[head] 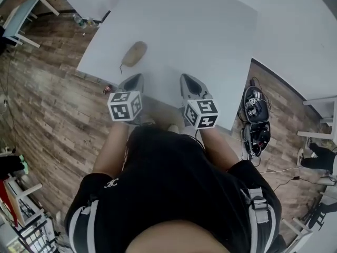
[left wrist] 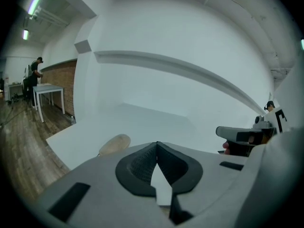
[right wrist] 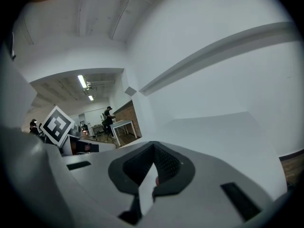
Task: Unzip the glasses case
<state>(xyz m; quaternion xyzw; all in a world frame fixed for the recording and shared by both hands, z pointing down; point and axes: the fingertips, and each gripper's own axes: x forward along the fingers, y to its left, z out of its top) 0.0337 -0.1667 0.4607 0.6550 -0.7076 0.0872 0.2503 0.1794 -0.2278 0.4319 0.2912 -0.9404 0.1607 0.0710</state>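
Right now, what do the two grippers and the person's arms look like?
The left gripper and right gripper have pale grey shells and black textured pads. Each carries a cube with black-and-white square markers. The person wears a black top with white stripes on the sleeves.

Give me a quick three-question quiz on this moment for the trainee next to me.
1. Where does the glasses case lie?
A. on the white table, ahead of the left gripper
B. on a shelf
C. in a drawer
2. True or false: the left gripper and the right gripper are both shut, with nothing between their fingers.
3. Which of the two gripper views shows the glasses case?

Key: 1 A; 2 true; 3 the left gripper view.
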